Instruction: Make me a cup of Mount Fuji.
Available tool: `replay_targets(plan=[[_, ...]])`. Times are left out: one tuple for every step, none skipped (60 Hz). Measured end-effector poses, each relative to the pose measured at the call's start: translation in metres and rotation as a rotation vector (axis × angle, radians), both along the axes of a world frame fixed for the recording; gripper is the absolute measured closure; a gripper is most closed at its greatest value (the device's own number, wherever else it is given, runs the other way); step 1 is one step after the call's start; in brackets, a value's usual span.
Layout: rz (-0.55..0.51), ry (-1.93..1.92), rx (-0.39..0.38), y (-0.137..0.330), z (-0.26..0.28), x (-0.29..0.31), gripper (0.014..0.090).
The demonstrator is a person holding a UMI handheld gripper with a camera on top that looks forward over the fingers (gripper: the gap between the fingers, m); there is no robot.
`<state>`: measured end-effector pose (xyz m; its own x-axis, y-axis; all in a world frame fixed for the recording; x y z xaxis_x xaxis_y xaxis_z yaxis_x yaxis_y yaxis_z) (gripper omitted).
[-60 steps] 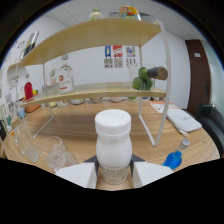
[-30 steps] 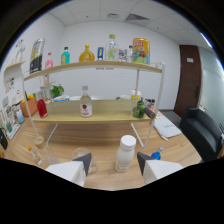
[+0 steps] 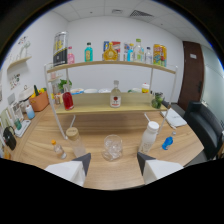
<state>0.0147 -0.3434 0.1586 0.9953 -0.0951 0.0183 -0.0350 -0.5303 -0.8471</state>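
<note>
1. Gripper view: the gripper is held high and back from the wooden table, tilted down toward it, with its fingers spread apart and nothing between them.
2. A clear glass cup stands on the table just ahead of the fingers, roughly centred between them. It looks rigid, smooth and breakable; I judge it best gripped across its lower wall with gentle pressure.
3. A white bottle stands uncapped just beside the cup, ahead of the right finger, with a blue cap lying near it. It is probably light plastic, tall and tippable, so hold it mid-body.
4. Beyond them a two-tier shelf carries more bottles.
</note>
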Motion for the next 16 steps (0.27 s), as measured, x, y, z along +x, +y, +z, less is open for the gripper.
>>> replay_targets(plan=[[0.000, 0.000, -0.002, -0.0007, -0.0004, -0.0010, 0.0185], [0.000, -0.001, -0.004, -0.0014, -0.0007, -0.0020, 0.0187], [0.000, -0.001, -0.005, -0.0021, -0.0011, -0.0029, 0.0185], [0.000, 0.000, -0.006, -0.0026, -0.0015, -0.0036, 0.0186], [0.001, 0.000, -0.008, -0.0034, -0.0017, -0.0039, 0.0185], [0.000, 0.000, -0.009, -0.0041, -0.0020, -0.0049, 0.0185], [0.000, 0.000, -0.010, -0.0044, -0.0022, -0.0054, 0.0186], [0.001, 0.000, -0.010, -0.0047, -0.0021, -0.0060, 0.0187], [0.001, -0.001, -0.010, -0.0049, -0.0020, -0.0066, 0.0187], [0.002, -0.002, -0.011, -0.0050, -0.0018, -0.0069, 0.0186], [0.002, -0.003, -0.012, -0.0052, -0.0019, -0.0074, 0.0187], [0.003, -0.005, -0.014, -0.0053, -0.0021, -0.0076, 0.0185], [0.004, -0.006, -0.016, -0.0053, -0.0023, -0.0077, 0.0185], [0.005, -0.008, -0.017, -0.0055, -0.0025, -0.0076, 0.0186], [0.007, -0.009, -0.017, -0.0055, -0.0026, -0.0078, 0.0187], [0.008, -0.009, -0.017, -0.0056, -0.0026, -0.0079, 0.0185]])
